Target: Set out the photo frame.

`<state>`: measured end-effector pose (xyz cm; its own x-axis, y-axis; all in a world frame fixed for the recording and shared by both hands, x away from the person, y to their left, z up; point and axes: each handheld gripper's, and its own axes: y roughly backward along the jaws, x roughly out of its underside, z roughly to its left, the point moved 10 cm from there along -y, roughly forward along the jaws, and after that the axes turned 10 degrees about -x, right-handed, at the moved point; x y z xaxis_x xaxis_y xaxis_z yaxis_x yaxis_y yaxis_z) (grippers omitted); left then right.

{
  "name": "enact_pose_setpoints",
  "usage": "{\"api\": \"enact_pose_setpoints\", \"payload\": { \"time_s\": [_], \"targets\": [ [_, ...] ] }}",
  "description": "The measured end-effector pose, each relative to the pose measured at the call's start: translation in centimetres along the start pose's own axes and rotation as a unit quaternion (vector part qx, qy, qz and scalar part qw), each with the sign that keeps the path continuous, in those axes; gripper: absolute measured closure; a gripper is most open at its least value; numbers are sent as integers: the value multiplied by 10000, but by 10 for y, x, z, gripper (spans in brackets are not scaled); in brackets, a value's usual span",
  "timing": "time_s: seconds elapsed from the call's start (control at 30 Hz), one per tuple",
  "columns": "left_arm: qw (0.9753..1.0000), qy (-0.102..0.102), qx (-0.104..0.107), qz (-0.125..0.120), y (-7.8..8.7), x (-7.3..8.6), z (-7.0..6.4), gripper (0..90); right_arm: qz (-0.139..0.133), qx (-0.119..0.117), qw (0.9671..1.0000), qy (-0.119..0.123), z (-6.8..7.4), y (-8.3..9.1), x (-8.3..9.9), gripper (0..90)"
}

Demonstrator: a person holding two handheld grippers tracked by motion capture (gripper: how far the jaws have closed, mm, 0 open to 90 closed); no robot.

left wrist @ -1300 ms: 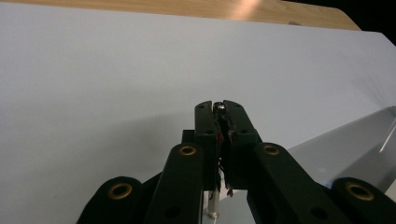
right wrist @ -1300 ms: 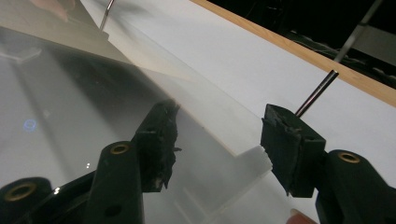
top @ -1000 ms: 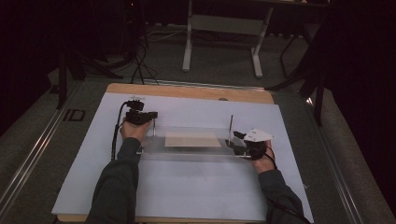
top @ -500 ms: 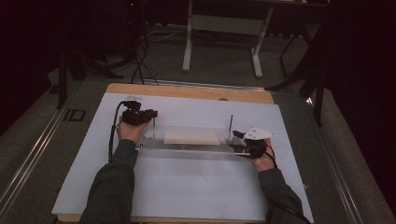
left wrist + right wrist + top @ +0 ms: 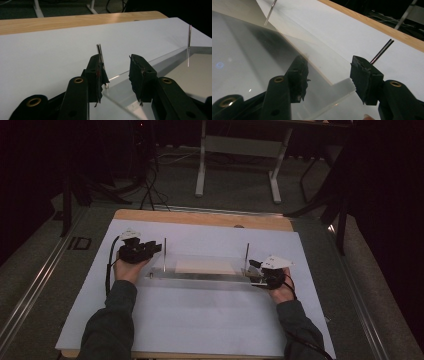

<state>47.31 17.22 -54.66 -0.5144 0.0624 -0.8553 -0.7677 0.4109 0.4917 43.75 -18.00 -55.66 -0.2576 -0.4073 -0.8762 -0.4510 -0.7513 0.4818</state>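
Observation:
A clear plastic plate [image 5: 200, 277] lies on the white sheet, a beige card [image 5: 205, 266] under its middle. Thin metal rods stand upright at its left end [image 5: 164, 252] and right end [image 5: 247, 255]. My left gripper [image 5: 157, 247] is at the left end, open. In the left gripper view, the left gripper [image 5: 116, 72] has the near rod [image 5: 100, 50] just behind one jaw and the plate's corner [image 5: 170, 58] below the gap. My right gripper [image 5: 252, 267] is at the right end. In the right gripper view, the right gripper [image 5: 329, 72] stands open astride the plate's edge [image 5: 249, 50], a rod [image 5: 383, 51] beyond.
The white sheet [image 5: 200, 320] covers most of the wooden table [image 5: 200, 217], with wide bare room in front of the plate. A metal stand [image 5: 235, 145] and cables sit on the dark floor beyond the far edge.
Both grippers stay at the plate's two ends. The left one has drifted slightly to the left and nearer; the plate has not visibly moved.

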Motion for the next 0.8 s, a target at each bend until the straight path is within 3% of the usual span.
{"api": "enact_pose_setpoints", "payload": {
  "time_s": [0.13, 0.33, 0.5, 0.8],
  "targets": [
    [9998, -159, 10, -107, 9, 8, 0, 602, 7, -8, 10000, 0, 0, 0, 0, 463],
    [9980, -558, -50, -290, 24, 20, -3, 560, 12, -15, 10000, -12, 0, 0, -1, 464],
    [9964, -814, -122, -217, 28, 30, -5, 555, 14, -23, 10000, -14, -1, 0, -1, 465],
    [9953, -953, -92, -155, 31, 43, -6, 550, 21, -44, 10000, -15, -1, 0, -2, 468]
  ]
}}
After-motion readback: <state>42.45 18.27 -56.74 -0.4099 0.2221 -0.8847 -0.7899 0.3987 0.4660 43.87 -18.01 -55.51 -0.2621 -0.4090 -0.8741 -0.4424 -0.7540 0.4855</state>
